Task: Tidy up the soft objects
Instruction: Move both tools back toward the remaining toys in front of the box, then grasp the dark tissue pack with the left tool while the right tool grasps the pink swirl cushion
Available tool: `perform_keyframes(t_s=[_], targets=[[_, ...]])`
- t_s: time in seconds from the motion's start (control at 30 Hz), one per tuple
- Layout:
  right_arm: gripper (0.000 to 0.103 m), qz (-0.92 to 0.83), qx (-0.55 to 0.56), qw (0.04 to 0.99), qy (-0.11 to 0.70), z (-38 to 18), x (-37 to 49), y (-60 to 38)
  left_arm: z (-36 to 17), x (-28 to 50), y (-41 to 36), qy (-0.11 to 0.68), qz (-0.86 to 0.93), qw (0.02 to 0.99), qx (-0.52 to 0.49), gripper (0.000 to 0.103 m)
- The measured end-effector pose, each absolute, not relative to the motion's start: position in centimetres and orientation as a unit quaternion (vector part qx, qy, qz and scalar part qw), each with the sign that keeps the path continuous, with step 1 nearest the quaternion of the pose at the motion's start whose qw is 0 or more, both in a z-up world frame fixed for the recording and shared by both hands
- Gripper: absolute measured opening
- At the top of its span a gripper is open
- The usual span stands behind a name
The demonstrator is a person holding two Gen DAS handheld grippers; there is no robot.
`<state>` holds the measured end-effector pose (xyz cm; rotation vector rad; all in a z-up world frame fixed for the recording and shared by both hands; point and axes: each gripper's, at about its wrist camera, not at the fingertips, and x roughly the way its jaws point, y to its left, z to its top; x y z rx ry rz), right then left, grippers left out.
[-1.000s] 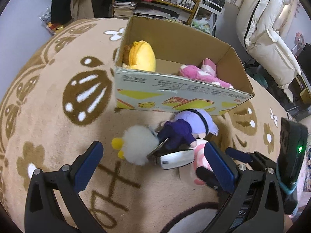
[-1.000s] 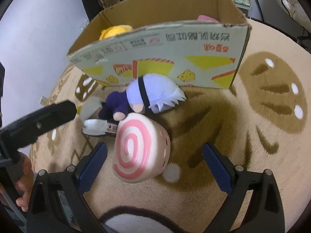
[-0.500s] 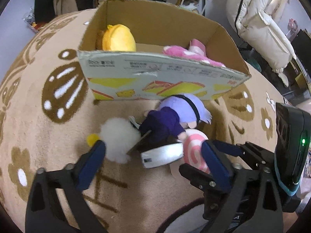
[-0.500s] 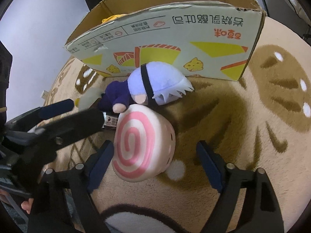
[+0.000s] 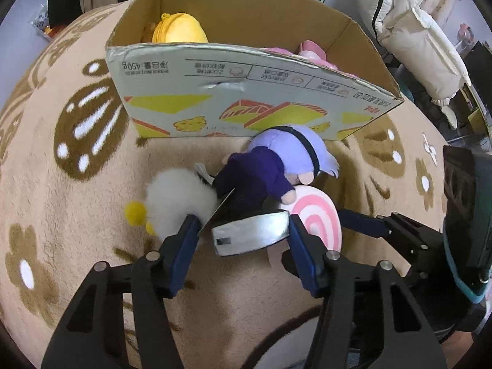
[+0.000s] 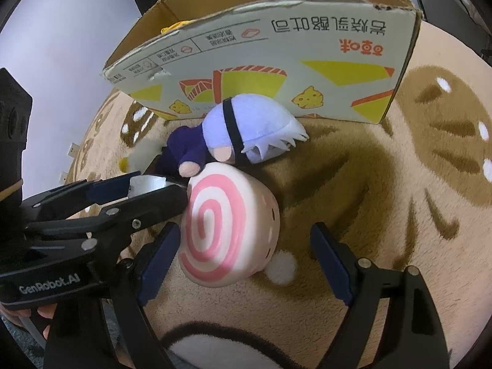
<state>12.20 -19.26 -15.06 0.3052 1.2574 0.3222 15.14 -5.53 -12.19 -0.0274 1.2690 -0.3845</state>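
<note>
A purple doll with a lavender head [image 5: 276, 166] [image 6: 243, 135] lies on the rug in front of the cardboard box [image 5: 233, 83] [image 6: 276, 49]. A silver packet [image 5: 250, 232] sticks out under it. A white fluffy toy [image 5: 175, 200] lies at its left, a pink spiral cushion [image 5: 316, 220] [image 6: 227, 227] at its right. My left gripper [image 5: 241, 230] is narrowed around the silver packet, fingers at its two ends. My right gripper [image 6: 246, 246] is open with the spiral cushion between its fingers. A yellow plush [image 5: 178, 29] and a pink plush [image 5: 310, 50] lie in the box.
The beige rug with brown patterns [image 5: 77, 141] [image 6: 430, 184] covers the floor. A white padded coat [image 5: 415, 30] hangs at the back right. Shelves and clutter stand behind the box. The two grippers are close together, the left one [image 6: 92, 203] crossing the right view.
My left gripper has moved forward and narrowed around the silver packet. My right gripper has come closer to the spiral cushion, its fingers now on either side of it.
</note>
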Motion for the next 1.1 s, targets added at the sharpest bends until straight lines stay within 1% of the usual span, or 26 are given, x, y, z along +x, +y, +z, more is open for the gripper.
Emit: perform_keyframes(t_s=[0.47, 0.6, 0.87, 1.1], targets=[[0.091, 0.152, 0.153, 0.776, 0.592, -15.8, 12.5, -19.4, -12.2, 14.8, -4.2, 0.596, -0.177, 0.782, -0.041, 0.055], [0.091, 0.152, 0.155, 0.775, 0.594, -15.9, 12.5, -19.4, -12.4, 14.8, -4.0, 0.603, -0.178, 0.776, -0.044, 0.057], [0.091, 0.152, 0.153, 0.773, 0.597, -16.1, 12.6, -19.2, -13.6, 15.3, -3.9, 0.616, -0.155, 0.771, -0.055, 0.047], [0.091, 0.154, 0.149, 0.77, 0.601, -16.5, 12.8, -18.8, -14.0, 15.2, -4.6, 0.618, -0.158, 0.769, -0.048, 0.045]])
